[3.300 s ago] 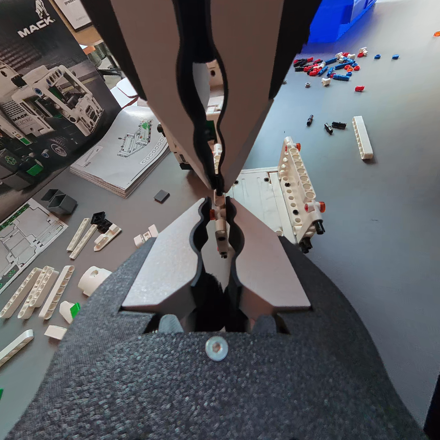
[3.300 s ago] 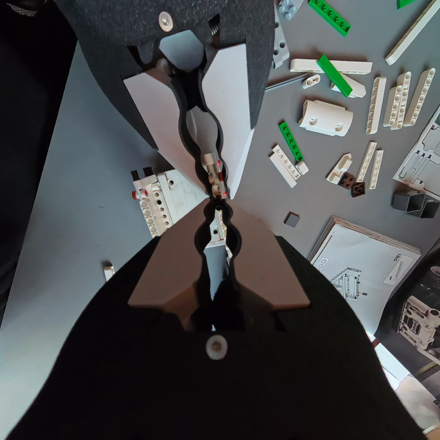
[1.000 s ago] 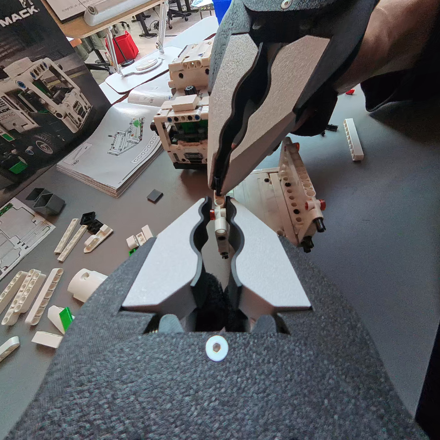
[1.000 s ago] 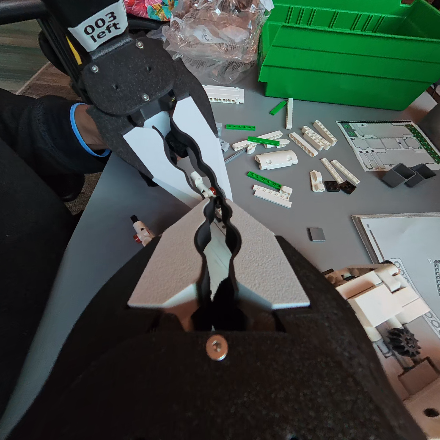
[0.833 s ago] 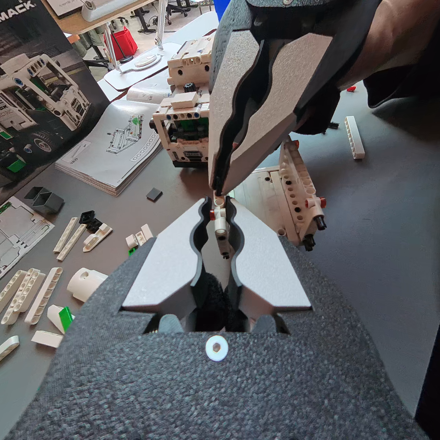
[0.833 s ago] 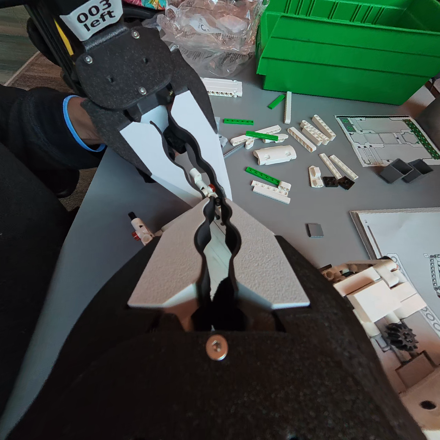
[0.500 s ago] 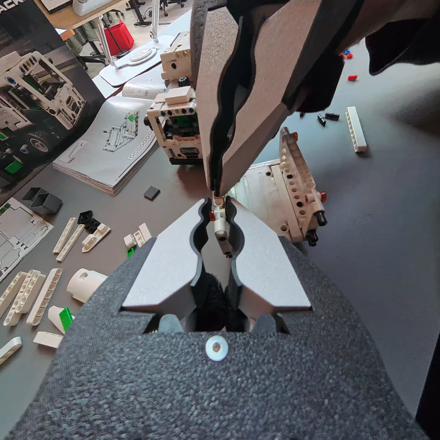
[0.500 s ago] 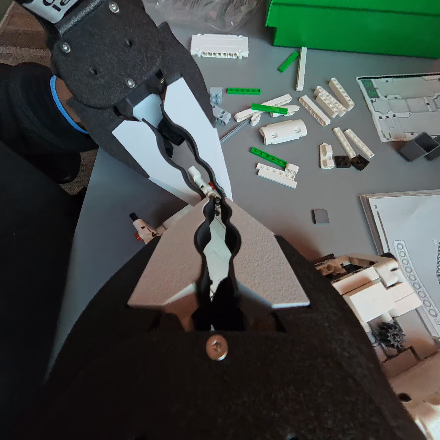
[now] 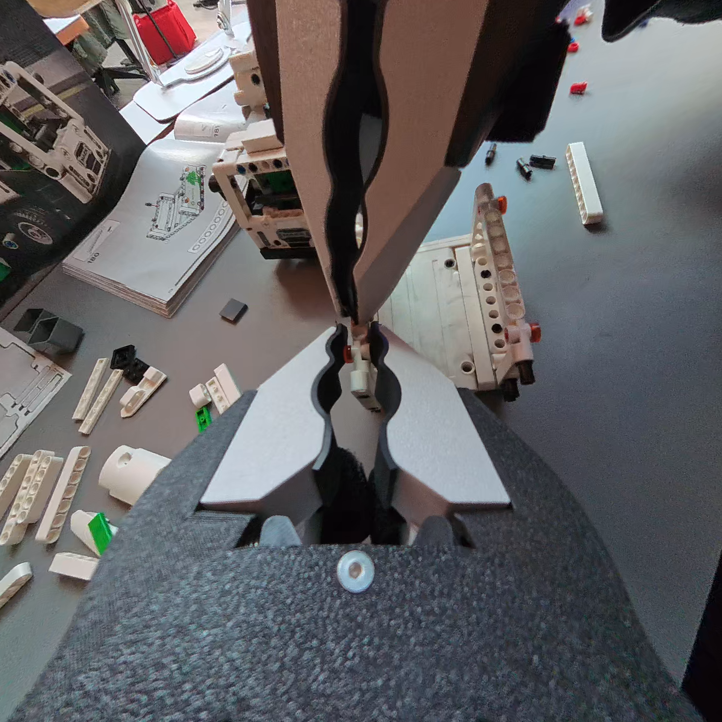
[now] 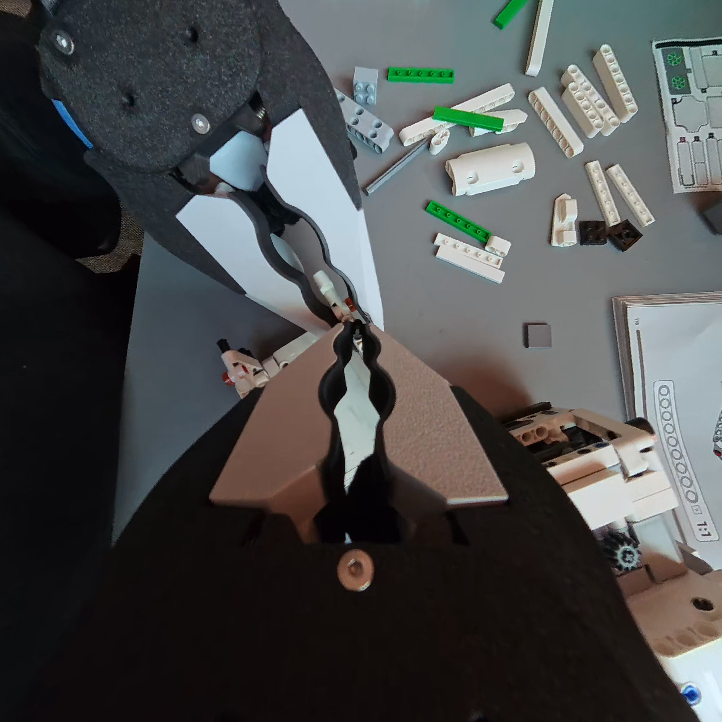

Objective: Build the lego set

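My left gripper (image 9: 356, 332) is shut on a small white connector piece (image 9: 358, 375) with a red pin on its side, held above the grey table (image 9: 625, 351). The piece also shows in the right wrist view (image 10: 326, 287), between the left gripper's pads (image 10: 347, 289). My right gripper (image 10: 356, 330) is shut, with what looks like a small black pin (image 10: 356, 327) pinched at its very tips. Its tips (image 9: 352, 312) press down on the top end of the white piece. A white panel assembly (image 9: 449, 297) with a holed beam (image 9: 496, 273) lies just behind both grippers.
A partly built white truck cab (image 9: 269, 203) and an instruction booklet (image 9: 156, 218) lie at the back left, beside a dark box (image 9: 39, 136). Loose white beams (image 9: 39, 488), green plates (image 10: 457, 220) and a white curved shell (image 10: 490, 174) lie scattered. A long white beam (image 9: 584, 183) lies at the right. Left and right tips are no more than a few centimetres apart. Left tips and right tips are each some 15 centimeters from the white curved shell (image 10: 490, 174). It turns up in the left wrist view (image 9: 149, 470) as well.
The right gripper has swung from a slant to nearly upright over the left gripper's tips, staying in contact with the white piece. Both grasps have stayed shut.
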Tool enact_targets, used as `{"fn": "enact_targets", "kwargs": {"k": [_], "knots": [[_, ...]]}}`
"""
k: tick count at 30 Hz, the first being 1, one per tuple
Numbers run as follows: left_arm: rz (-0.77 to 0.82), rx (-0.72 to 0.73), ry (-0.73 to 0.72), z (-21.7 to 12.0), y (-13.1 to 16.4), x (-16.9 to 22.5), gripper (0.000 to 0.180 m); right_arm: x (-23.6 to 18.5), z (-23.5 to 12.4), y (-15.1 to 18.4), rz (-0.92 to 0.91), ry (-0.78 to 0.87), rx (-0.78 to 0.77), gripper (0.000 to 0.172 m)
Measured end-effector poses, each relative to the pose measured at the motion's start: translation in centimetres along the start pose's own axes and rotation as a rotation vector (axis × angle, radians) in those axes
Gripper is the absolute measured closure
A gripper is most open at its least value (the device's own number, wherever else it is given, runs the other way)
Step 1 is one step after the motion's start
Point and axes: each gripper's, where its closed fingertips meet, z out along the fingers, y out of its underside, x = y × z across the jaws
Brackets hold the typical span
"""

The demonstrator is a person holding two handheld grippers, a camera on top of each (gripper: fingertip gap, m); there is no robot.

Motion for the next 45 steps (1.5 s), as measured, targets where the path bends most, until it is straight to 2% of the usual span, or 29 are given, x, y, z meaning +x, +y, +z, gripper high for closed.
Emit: {"fn": "enact_targets", "kwargs": {"k": [12,21,33,38,45], "knots": [[0.010,-0.012,0.007,0.12,0.13,0.20,0.170,-0.16,0.14,0.27,-0.061,0.047,-0.062,0.168],[0.016,0.008,0.000,0.07,-0.14,0.18,0.170,-0.27,-0.12,-0.06,0.024,0.041,0.034,0.166],[0.025,-0.001,-0.001,0.18,-0.06,0.28,0.170,-0.31,-0.39,-0.15,-0.011,0.067,0.060,0.160],[0.024,0.000,0.001,0.17,-0.07,0.29,0.170,-0.33,-0.62,-0.39,-0.035,0.087,0.080,0.168],[0.027,-0.010,0.005,0.19,0.07,0.36,0.170,-0.27,-0.43,-0.25,-0.082,0.112,0.069,0.169]]}}
